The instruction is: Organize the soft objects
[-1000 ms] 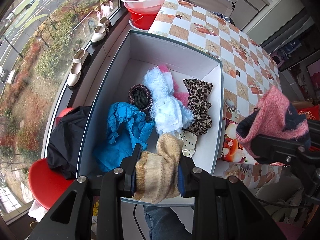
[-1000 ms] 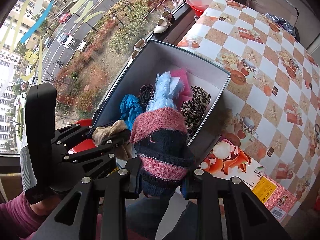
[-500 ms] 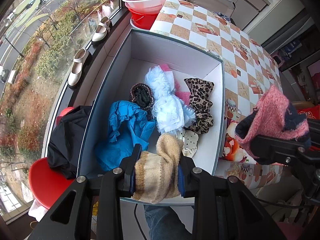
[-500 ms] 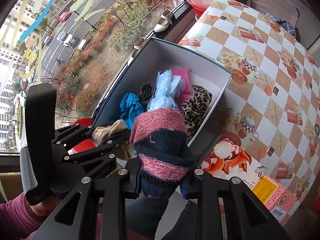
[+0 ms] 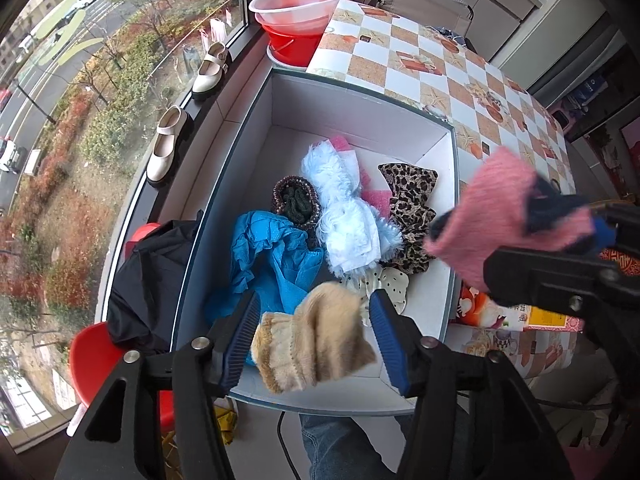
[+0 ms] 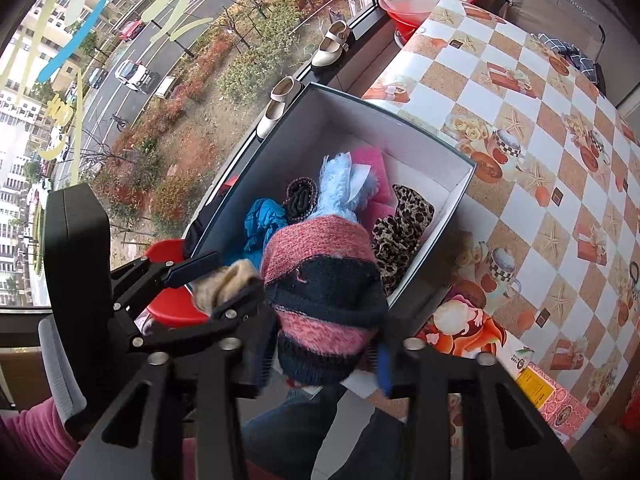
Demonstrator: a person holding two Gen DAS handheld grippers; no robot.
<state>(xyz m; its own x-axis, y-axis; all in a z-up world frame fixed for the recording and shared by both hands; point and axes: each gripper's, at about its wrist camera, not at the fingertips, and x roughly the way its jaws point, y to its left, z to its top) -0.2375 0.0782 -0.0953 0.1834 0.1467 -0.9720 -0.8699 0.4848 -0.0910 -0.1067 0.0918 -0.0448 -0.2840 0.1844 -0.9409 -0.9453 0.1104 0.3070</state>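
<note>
- The left wrist camera sits close above the box (image 5: 360, 120) and looks down into it.
- The right wrist camera looks down from the box's right side (image 6: 400, 128), close too.
- Both see the box, window and checkered table (image 6: 560, 160).

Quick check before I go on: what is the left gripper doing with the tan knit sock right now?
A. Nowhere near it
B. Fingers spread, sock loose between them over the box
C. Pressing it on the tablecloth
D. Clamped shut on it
B: the left gripper has gaps on both sides of the tan sock, which hangs over the box.
</note>
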